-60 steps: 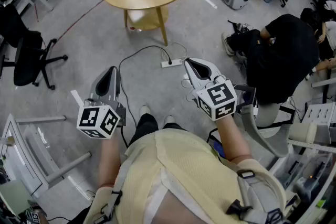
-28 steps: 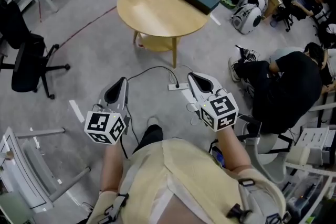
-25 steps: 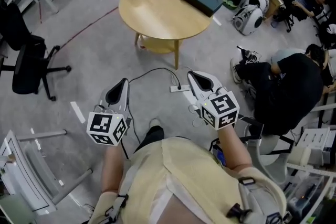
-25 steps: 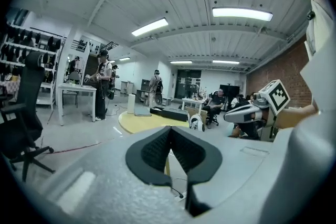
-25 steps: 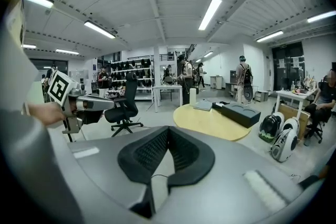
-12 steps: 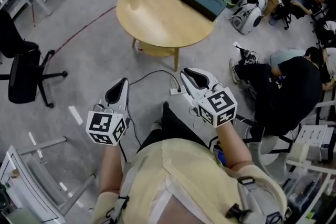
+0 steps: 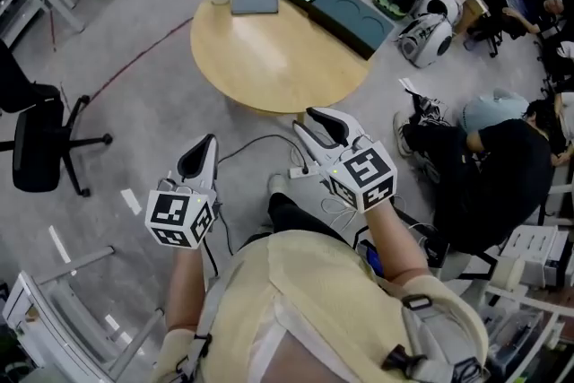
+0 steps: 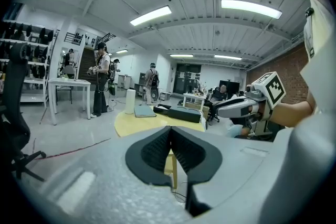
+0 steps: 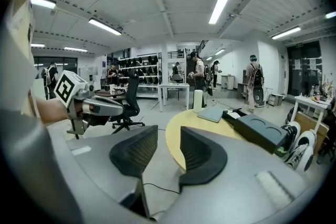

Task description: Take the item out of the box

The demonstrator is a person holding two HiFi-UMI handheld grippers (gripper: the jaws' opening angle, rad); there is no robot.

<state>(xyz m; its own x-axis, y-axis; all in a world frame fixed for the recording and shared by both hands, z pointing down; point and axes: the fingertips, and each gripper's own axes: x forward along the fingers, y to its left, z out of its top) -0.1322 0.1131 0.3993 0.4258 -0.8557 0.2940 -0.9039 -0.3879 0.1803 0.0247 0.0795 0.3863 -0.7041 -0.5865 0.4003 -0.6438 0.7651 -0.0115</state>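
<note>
Closed in on the round pale-wood table [image 7: 269, 58]; dark teal flat box [image 7: 345, 9] lying at its far right edge, contents unclear. Just spread the jaws of the right gripper [image 7: 306, 120], nothing between; those of the left gripper [image 7: 204, 149] pressed together, empty. Probably readying to reach.

Person is wearing pale-yellow top [image 7: 305, 300] w/ grey harness straps [image 7: 435, 314] & blk buckles [image 7: 408, 300], plus dark trousers [image 7: 296, 215]. Left gripper [image 7: 209, 141] & right gripper [image 7: 303, 119] are showing light-grey moulded shells w/ blk ribbed pads [image 8: 155, 152] inside. Each is carrying a white cube [image 7: 175, 218] w/ blk square markers at rear, right unit also glowing a small green light [image 7: 333, 176].
</note>
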